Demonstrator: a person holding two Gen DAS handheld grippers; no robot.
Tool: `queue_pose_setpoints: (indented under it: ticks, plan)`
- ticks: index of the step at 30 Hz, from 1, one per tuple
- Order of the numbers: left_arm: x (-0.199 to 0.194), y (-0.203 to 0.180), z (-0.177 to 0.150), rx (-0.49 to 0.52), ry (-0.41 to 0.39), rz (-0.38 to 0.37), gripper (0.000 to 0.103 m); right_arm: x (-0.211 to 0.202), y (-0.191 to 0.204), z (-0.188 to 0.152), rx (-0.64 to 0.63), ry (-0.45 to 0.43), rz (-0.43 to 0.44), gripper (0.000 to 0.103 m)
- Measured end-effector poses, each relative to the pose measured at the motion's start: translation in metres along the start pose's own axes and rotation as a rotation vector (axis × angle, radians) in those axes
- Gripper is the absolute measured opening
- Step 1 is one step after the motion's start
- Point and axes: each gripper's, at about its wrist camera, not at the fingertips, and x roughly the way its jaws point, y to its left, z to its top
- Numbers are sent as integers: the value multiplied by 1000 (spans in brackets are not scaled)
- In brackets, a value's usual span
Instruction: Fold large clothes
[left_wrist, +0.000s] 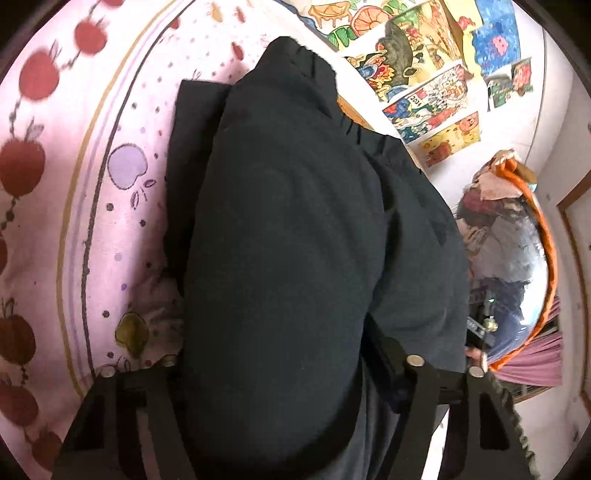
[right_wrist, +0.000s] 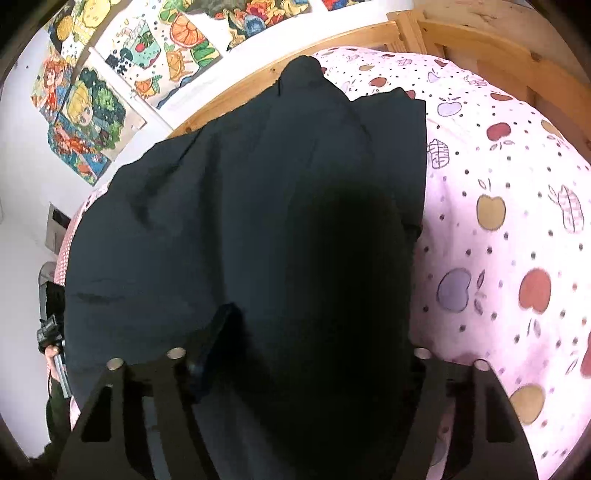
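A large black garment (left_wrist: 295, 229) hangs in front of my left gripper (left_wrist: 288, 369), draped over its fingers and covering the gap between them; the gathered waistband shows at the top. The same garment (right_wrist: 258, 240) fills the right wrist view and covers my right gripper (right_wrist: 303, 369) in the same way. Both grippers hold the cloth up above the bed, with folds of fabric bunched between the fingers. A lower layer of the garment lies on the pink apple-print bedsheet (left_wrist: 74, 184) (right_wrist: 498, 221).
A wooden bed frame (right_wrist: 461, 40) runs along the far side. Colourful posters (left_wrist: 424, 81) (right_wrist: 110, 92) hang on the white wall. An orange-rimmed heap of clothes (left_wrist: 517, 258) sits at the right in the left wrist view.
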Motion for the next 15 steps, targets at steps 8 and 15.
queue_pose_setpoints:
  ticks: [8, 15]
  plan:
    - [-17, -25, 8, -35, -15, 68, 47, -4, 27, 4, 9, -29, -139, 55]
    - [-30, -71, 9, 42, -66, 139, 36, -29, 30, 4, 2, -73, -123, 22]
